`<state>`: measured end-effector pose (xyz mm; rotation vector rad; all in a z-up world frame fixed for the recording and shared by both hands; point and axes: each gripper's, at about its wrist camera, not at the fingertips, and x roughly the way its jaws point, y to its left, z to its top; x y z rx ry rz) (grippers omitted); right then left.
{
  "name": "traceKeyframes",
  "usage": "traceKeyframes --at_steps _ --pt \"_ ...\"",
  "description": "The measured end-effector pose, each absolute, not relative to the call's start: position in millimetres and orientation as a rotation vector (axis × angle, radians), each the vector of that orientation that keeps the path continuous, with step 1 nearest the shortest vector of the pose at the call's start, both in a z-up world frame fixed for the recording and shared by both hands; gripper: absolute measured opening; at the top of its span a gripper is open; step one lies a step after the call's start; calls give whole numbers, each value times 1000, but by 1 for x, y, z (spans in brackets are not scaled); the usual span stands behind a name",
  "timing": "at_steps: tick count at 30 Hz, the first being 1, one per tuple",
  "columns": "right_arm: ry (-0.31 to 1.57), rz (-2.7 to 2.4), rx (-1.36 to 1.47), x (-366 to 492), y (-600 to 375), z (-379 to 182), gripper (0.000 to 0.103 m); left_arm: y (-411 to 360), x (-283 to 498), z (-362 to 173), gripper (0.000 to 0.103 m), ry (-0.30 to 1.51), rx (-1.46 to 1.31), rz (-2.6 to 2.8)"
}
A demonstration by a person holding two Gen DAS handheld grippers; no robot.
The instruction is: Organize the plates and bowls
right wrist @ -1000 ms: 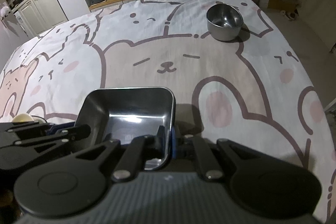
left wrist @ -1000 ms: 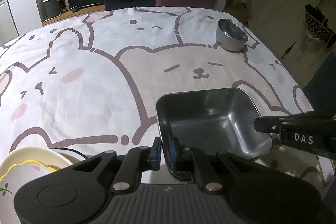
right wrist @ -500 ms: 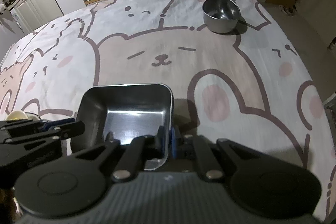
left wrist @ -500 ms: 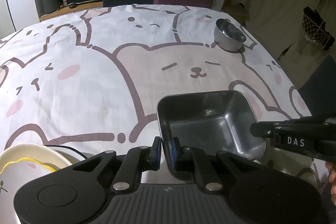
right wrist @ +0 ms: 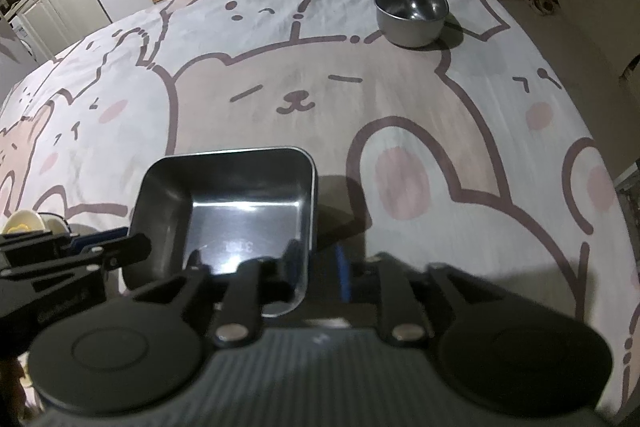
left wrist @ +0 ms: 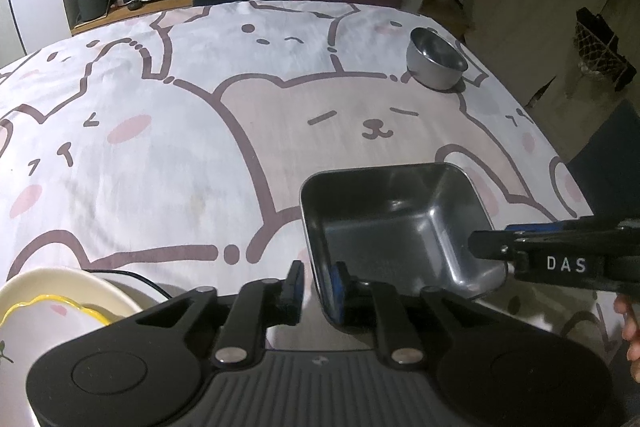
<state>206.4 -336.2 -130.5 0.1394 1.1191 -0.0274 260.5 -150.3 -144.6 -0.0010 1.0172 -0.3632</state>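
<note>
Step in hand: release of the square metal tray after set-down. Tray sits flat on the bench near its front edge, on the bear-print cloth.

L gripper: fingers opening. Tray's near-left wall is between them, a gap shows on the outer side, pads no longer pressing.

R gripper: fingers also opening, straddling the tray's right wall w/ clear space to the blue pad. Neither tool holds the tray now; it rests on its own.

Other items: round steel bowl stands upright at the far right of the bench, well apart from the tray. Stack of cream plates at the front left, just beside the L gripper; top one has a yellow wavy rim.

Judgement: tray placement looks done; bowl not yet gathered.

Next move calls for: both tools to lift straight off the tray walls w/o dragging it, since the fingers are only part open and the rim is close to the pads. Then prob. a long reach by the R gripper to the bowl, pinching its rim.

Risk: thin wall snagging a pad on withdrawal.
</note>
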Motion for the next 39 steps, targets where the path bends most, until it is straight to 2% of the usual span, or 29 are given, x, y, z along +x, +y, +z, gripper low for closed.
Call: traceKeyframes --at_steps 1,2,4,5,6,7,9,12,18,26,33,39 --pt "1115 -27 142 206 -337 -130 48 -150 260 -144 24 1014 -6 -366" --pt "1107 -25 144 205 -337 -128 53 -150 260 -142 27 1011 -11 -367" --pt "1089 -17 158 203 -338 -124 69 -149 260 -138 43 1002 -19 -368" --pt "1079 -14 169 201 -339 -121 74 -150 259 -135 56 992 -18 -369" --pt "1069 -10 178 199 -340 -118 85 -151 258 -130 69 979 -16 -369" --pt "1050 -10 185 197 -341 -115 93 -151 257 -126 75 962 -14 -373" --pt "1011 -25 198 190 -344 -106 99 -152 255 -118 88 928 -12 -382" --pt "943 -54 224 183 -353 -91 103 -154 254 -106 101 888 -17 -391" --pt "796 -108 281 186 -378 -68 103 -161 271 -88 103 825 -39 -398" --pt "632 -262 428 232 -429 -71 103 -184 347 -63 103 747 34 -423" --pt "643 -390 642 288 -462 -105 103 -236 432 -50 103 688 154 -512" --pt "712 -453 726 326 -471 -135 103 -290 500 -67 103 684 199 -584"
